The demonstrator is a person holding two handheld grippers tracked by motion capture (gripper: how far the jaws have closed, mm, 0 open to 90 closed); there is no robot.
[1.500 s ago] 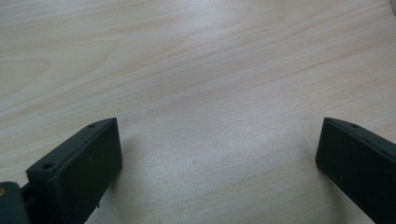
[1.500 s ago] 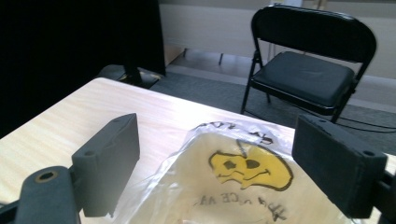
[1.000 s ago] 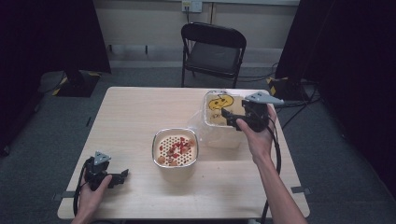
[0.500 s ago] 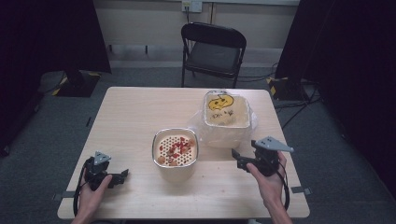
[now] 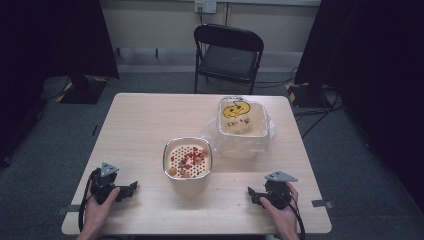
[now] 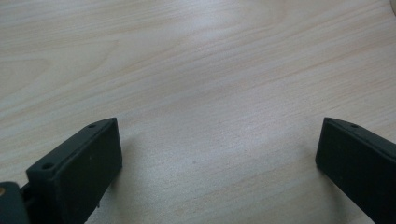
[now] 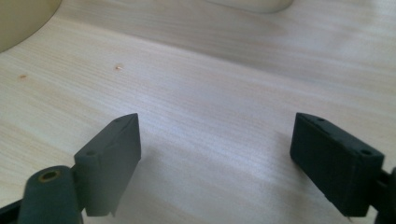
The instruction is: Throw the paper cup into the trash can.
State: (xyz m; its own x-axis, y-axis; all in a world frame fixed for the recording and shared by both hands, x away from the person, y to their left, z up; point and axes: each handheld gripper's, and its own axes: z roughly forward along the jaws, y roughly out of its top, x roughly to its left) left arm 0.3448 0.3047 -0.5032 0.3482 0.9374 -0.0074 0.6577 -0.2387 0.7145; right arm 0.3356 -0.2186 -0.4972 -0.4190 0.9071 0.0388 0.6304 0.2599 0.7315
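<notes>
A round strainer bowl with red and orange bits in it stands mid-table. Behind it to the right sits a square tub wrapped in clear plastic, with a yellow smiley on what lies inside. My left gripper rests at the front left of the table, open, with only bare wood between its jaws. At the front right my right gripper lies low on the wood, also open and holding nothing. Both point toward the table's middle.
The wooden table has a black folding chair behind its far edge. Dark curtains hang at both sides, and cables run over the grey floor at the right. A few crumbs lie on the wood ahead of the right gripper.
My right hand has come down from over the wrapped tub to the front right of the table, jaws staying open. The left hand has kept still.
</notes>
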